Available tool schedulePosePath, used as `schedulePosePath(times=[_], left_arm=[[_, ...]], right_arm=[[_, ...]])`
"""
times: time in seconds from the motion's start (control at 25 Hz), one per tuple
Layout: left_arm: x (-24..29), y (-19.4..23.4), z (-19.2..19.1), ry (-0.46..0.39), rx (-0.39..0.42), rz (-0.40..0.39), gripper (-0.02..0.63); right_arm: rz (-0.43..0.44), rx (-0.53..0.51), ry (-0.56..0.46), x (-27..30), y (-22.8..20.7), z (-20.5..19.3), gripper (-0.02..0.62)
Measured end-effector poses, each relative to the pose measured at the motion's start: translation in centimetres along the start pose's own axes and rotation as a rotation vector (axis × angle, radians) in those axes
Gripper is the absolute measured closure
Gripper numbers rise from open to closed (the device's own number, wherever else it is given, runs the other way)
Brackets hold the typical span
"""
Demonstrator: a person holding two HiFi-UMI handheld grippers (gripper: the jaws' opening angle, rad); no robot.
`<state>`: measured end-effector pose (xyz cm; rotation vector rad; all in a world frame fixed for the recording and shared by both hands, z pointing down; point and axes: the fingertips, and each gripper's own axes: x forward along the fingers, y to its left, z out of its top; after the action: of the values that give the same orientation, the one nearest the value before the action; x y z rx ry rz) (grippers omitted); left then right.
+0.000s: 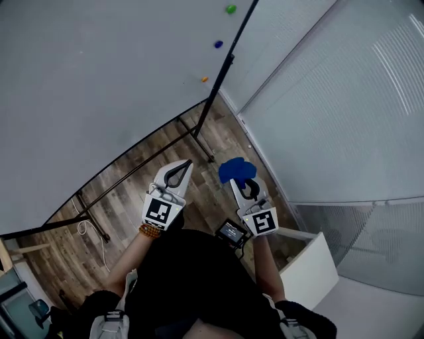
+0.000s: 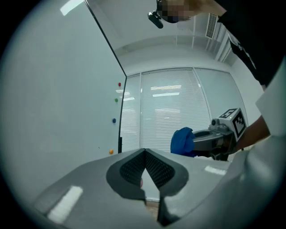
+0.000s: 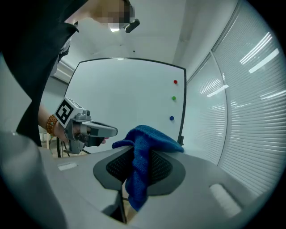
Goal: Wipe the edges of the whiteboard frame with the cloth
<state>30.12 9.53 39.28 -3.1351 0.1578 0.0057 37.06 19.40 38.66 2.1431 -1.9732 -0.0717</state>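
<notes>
Nearest, at 6 o'clock in the head view, is the person's black-clad torso, with both forearms reaching forward. The left gripper (image 1: 183, 168) sits just left of centre, and a bead bracelet (image 1: 150, 230) circles the wrist behind its marker cube. Its own view shows the jaws closed tip to tip with nothing between them. Just beside it, toward 3 o'clock, the right gripper (image 1: 241, 185) has its jaws clamped on a blue cloth (image 1: 236, 169). The cloth bunches above the tips and, in the right gripper view, hangs down between the jaws. A small device with a lit screen (image 1: 231, 232) shows between the two forearms, and a white cabinet (image 1: 311, 265) stands at 4 o'clock. Beneath the grippers lies a wood-plank floor (image 1: 126, 205), crossed by the black stand bar (image 1: 132, 163) under the whiteboard. The whiteboard (image 1: 99, 79) fills the head view from 9 to 12 o'clock, well apart from both grippers, and the cloth is clear of it. Its black frame edge (image 1: 232, 56) runs from 12 o'clock down toward the centre. A green magnet (image 1: 230, 9), a blue magnet (image 1: 218, 44) and an orange magnet (image 1: 205, 79) sit just inside that edge. Farthest, from 1 to 4 o'clock, is a glass wall with blinds (image 1: 344, 119).
</notes>
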Motion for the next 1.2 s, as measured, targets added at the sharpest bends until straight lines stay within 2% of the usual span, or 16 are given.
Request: schedulePosePath(times=[0.16, 0.24, 0.44, 0.56, 0.76, 0.96, 1.08, 1.2], left_arm=[[3.1, 2.6, 2.4, -0.023, 0.016, 0.005, 0.606], [5.3, 4.3, 2.4, -0.010, 0.018, 0.037, 0.606], [12.6, 7.8, -2.4, 0.017, -0.026, 0.235, 0.604], [15.0, 10.3, -4.4, 0.037, -0.062, 0.386, 0.601], [14.2, 11.5, -3.8, 0.036, -0.117, 0.611, 0.592], [14.0, 13.5, -8.2, 0.084, -0.139, 0.778, 0.579], [12.8, 13.9, -10.4, 0.102, -0.156, 0.862, 0.574], [12.1, 13.7, -11.2, 0.119, -0.161, 0.906, 0.569]], right_arm=[[0.066, -0.059, 0.012, 5.1, -3.9, 1.0, 0.488], [0.113, -0.078, 0.029, 8.5, -6.2, -0.1, 0.488], [0.256, -0.044, 0.088, 17.3, -13.8, -9.3, 0.488], [0.310, -0.070, 0.097, 21.7, -17.2, -11.8, 0.488], [0.434, -0.106, 0.177, 26.0, -19.0, -15.6, 0.486], [0.557, -0.132, 0.309, 31.3, -19.3, -24.6, 0.486], [0.579, -0.136, 0.370, 32.7, -18.6, -28.7, 0.486], [0.580, -0.131, 0.409, 33.7, -18.5, -31.0, 0.486]])
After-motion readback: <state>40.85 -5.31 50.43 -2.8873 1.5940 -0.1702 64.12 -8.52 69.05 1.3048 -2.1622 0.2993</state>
